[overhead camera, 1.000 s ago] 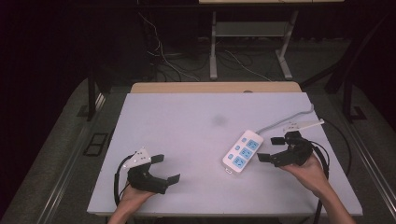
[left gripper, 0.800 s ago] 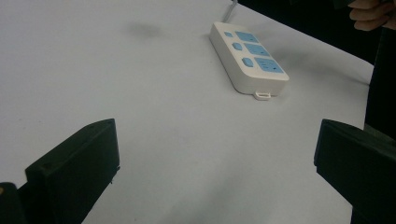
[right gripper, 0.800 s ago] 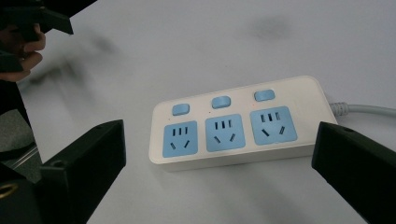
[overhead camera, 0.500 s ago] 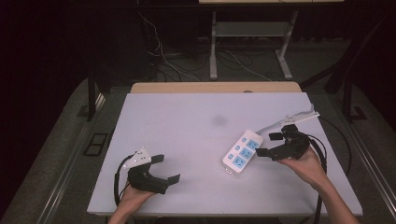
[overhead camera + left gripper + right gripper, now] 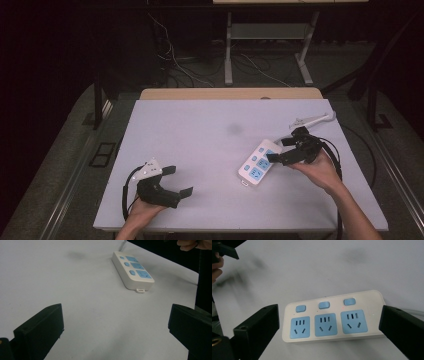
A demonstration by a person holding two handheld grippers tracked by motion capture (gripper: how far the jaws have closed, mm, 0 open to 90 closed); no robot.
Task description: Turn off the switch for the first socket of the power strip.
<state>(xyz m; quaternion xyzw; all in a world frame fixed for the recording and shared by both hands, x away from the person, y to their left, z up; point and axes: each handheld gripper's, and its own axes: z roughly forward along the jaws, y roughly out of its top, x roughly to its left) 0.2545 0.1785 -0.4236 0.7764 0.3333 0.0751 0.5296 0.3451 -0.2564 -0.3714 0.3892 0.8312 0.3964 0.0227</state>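
Note:
A white power strip [image 5: 258, 163] with three blue sockets and three blue switches lies flat on the white table, right of centre. My right gripper [image 5: 281, 150] hovers open at its right side, and its jaws stand wide on either side of the power strip [image 5: 332, 316] without touching it. My left gripper [image 5: 178, 181] rests open near the table's front left, with nothing between its jaws. From there the power strip [image 5: 132, 270] lies well ahead, and a hand [image 5: 191, 244] shows beyond it.
A white plug with its cable [image 5: 311, 120] lies at the table's far right edge behind the right gripper. The table [image 5: 200, 135] has a faint dark smudge [image 5: 233, 129] near its middle. Desk legs and cables stand on the floor behind.
My right gripper has moved left and a little farther back, up to the power strip's right side. The left gripper has stayed still.

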